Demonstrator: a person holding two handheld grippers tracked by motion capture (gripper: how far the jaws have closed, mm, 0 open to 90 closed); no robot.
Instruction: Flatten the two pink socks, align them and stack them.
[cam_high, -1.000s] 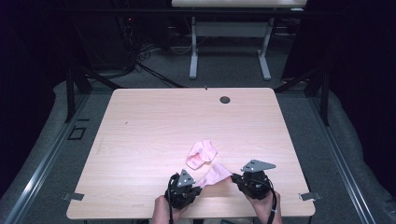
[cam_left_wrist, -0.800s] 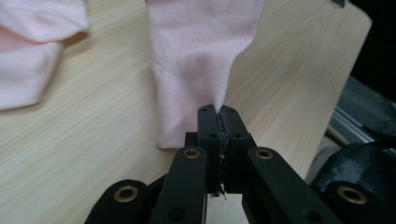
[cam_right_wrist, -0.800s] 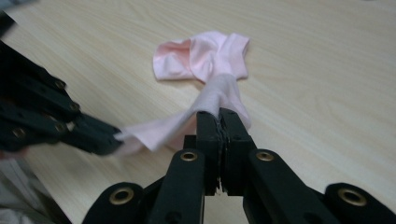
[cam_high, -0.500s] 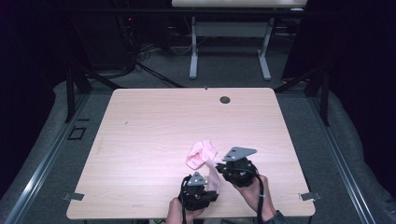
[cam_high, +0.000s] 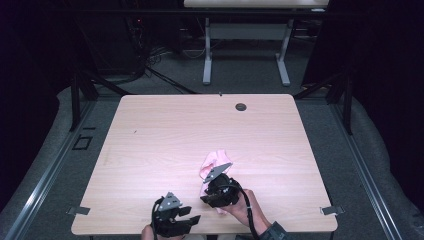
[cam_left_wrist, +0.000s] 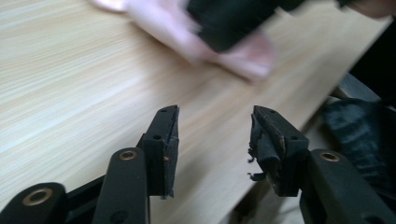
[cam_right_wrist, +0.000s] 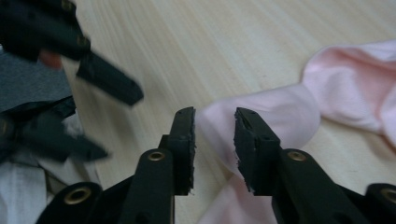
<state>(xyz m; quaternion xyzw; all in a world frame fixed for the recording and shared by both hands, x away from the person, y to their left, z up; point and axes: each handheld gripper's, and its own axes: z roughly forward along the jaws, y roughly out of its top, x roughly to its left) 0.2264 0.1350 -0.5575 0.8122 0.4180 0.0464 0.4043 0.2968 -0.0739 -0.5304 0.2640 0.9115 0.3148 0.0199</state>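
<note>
my left gripper (cam_high: 192, 220) at the bench (cam_high: 165, 135) near edge, fingers just spread and empty, right gripper (cam_right_wrist: 214, 122) fingers just parted too, hovering over the crumpled pink cloth (cam_high: 212, 161) lying mid-bench, not pinching it

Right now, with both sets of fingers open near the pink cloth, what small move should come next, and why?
Probably ease the right gripper forward and close on the fold of the pink cloth just ahead of it. Its jaws have just been opening, with cloth behind the gap but not pinched. The left gripper, jaws also just opened, holds nothing and sits away from the cloth over bare table.
</note>
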